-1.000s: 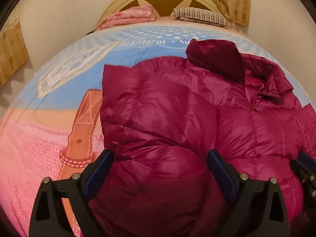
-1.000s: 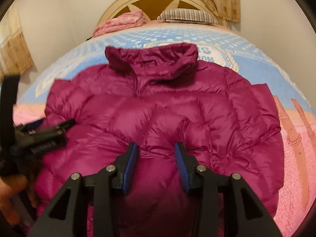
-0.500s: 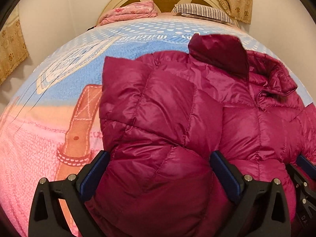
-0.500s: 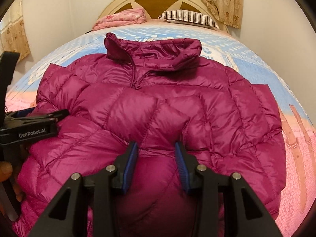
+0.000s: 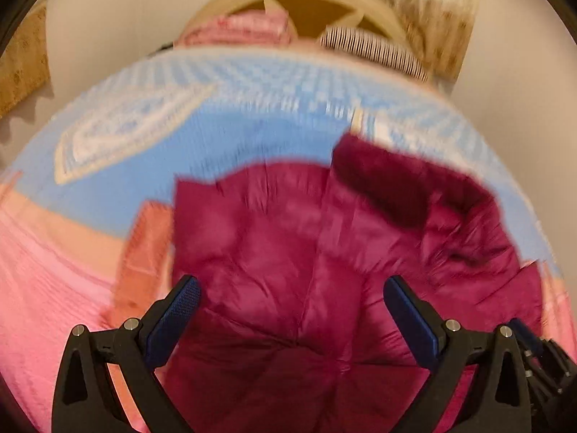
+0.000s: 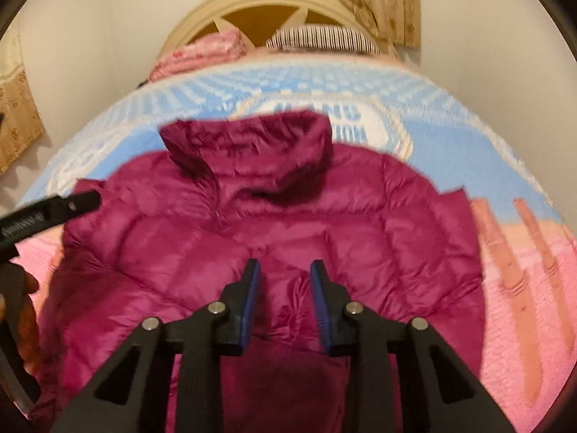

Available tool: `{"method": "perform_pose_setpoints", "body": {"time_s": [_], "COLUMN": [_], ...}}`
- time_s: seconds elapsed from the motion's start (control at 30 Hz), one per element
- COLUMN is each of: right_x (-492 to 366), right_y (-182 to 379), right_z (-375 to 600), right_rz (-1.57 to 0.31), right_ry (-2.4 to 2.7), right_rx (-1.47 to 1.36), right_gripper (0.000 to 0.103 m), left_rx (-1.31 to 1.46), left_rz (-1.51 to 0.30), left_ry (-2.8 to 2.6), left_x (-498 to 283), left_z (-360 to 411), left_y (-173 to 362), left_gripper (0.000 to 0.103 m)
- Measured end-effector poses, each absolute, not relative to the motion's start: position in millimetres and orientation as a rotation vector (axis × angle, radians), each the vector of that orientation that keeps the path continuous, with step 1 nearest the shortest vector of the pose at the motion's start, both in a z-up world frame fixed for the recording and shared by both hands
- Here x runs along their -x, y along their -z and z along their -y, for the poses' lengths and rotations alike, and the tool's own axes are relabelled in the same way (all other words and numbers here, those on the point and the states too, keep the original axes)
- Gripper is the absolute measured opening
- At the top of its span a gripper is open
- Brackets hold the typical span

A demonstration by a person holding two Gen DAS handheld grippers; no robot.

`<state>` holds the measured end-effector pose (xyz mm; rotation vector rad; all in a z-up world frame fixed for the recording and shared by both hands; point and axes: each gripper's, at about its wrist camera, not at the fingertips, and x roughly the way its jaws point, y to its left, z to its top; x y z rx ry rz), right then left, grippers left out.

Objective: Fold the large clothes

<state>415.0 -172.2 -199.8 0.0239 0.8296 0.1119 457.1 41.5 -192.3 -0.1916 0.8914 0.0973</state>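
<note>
While both views are smeared by blur, the layout reads clearly enough.
Left curtain: a patterned curtain [image 6: 18, 108] hangs at the left edge by the wall.
Left tool: the left tool [image 5: 291, 290] hovers over the lower left part of the jacket, its blue-padded fingers [image 5: 173, 321] spread wide and released, with nothing pinched between them; from the right wrist view its black body [image 6: 50, 213] enters at the left edge, above the jacket's left shoulder.
Jacket: the magenta puffer jacket [image 6: 274, 238] lies spread front-up on the bed, collar [image 6: 249, 144] pointing toward the headboard, hem nearest the cameras; from the left wrist view it [image 5: 324, 270] fills the lower centre and right.
Bed cover: a blanket [image 6: 450, 137], blue with white print at the far half and pink with orange strap shapes at the near half, lies under the jacket.
Right tool: the right tool [image 6: 285, 274] sits low over the jacket's lower middle, its jaws narrowed with a fold of the quilted fabric rising in the gap; whether they pinch the fabric cannot be told.
Headboard: a cream arched headboard [image 6: 274, 3] stands at the far end, with a pink pillow [image 6: 205, 50] on the left and a striped pillow [image 6: 321, 38] on the right.
</note>
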Motion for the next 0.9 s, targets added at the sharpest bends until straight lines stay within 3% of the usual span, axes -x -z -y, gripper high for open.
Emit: {"method": "perform_pose_setpoints", "body": {"time_s": [0.17, 0.9], "right_x": [-415, -418], "right_y": [222, 235], "right_z": [175, 171], "right_rz": [-0.841, -0.841], "right_ry": [-0.122, -0.107], "right_rx": [-0.004, 0.025], "right_gripper": [0.031, 0.032], "left_rx": [0.131, 0.077], "left_rz": [-0.924, -0.921], "left_ry": [-0.105, -0.150], "left_x": [-461, -458], "left_z": [-38, -26], "left_y": [227, 231], "left_gripper": [0.102, 0.102]}}
